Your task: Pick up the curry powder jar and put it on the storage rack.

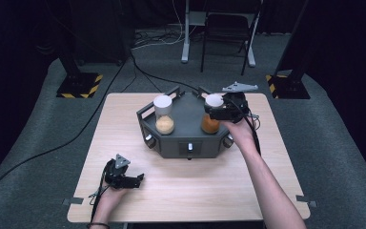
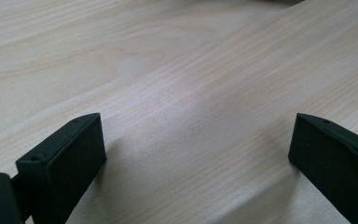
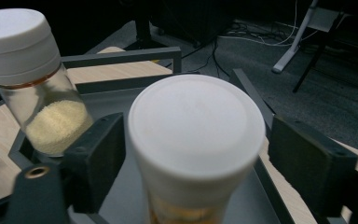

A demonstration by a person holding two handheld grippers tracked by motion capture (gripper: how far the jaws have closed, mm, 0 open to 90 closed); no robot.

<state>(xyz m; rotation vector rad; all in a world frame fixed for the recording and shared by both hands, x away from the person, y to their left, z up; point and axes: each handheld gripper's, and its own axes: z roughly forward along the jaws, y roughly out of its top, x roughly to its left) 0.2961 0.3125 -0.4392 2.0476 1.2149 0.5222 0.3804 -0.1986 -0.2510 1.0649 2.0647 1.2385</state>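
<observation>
**Right fingers parted around the orange-filled jar on the tray**

A dark grey tray (image 1: 183,138) with low rails sits on the wooden surface (image 1: 124,138), at the middle of its far half. 2 clear jars with white lids stand in it. The jar of pale yellow grains (image 1: 164,114) is at the tray's left side; the jar of orange grains (image 1: 211,114) is at its right side, well apart from the first.

The right gripper (image 1: 218,110) is held at the tray's right side, up against the orange jar's lid. In the right gripper view its 2 fingers (image 3: 95,161) stand on either side of the white lid (image 3: 196,126), with a narrow gap showing on the left and a wider one on the right. The pads do not press on the jar: it sits between them but is not gripped. The jar stands on the tray floor. The pale yellow jar (image 3: 37,88) appears beyond, leaning in that view because the camera is tilted.

The left gripper (image 1: 136,180) lies low over the near left part of the surface, well apart from the tray, the person's left hand (image 1: 110,193) around it. Its fingers (image 2: 67,158) are spread wide with nothing but bare wood between them.
</observation>
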